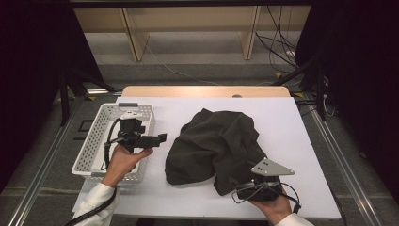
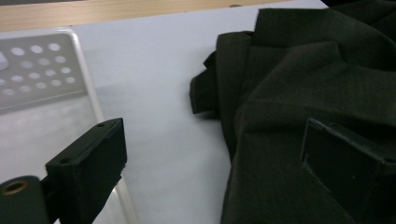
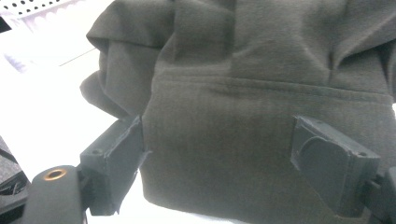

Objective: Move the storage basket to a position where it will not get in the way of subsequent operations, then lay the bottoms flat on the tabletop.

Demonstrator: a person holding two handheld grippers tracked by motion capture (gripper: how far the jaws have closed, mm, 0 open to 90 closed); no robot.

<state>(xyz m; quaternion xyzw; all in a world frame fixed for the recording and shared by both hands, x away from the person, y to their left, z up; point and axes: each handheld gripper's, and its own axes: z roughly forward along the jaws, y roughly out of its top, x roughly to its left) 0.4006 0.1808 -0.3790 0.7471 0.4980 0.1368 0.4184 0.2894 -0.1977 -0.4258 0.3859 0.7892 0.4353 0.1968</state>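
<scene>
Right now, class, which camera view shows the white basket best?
The high view: the whole white basket shows, left of the dark garment. The left gripper view has one perforated corner; the right gripper view just a blurred edge at the top left.

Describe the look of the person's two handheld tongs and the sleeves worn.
Both tongs are black. The left tongs have blocky rectangular jaws and a black cable looping back past the white sleeve. The right tongs carry a grey three-cornered plate dotted with small holes, plus looping black cables. A white cuff shows at that wrist.
</scene>
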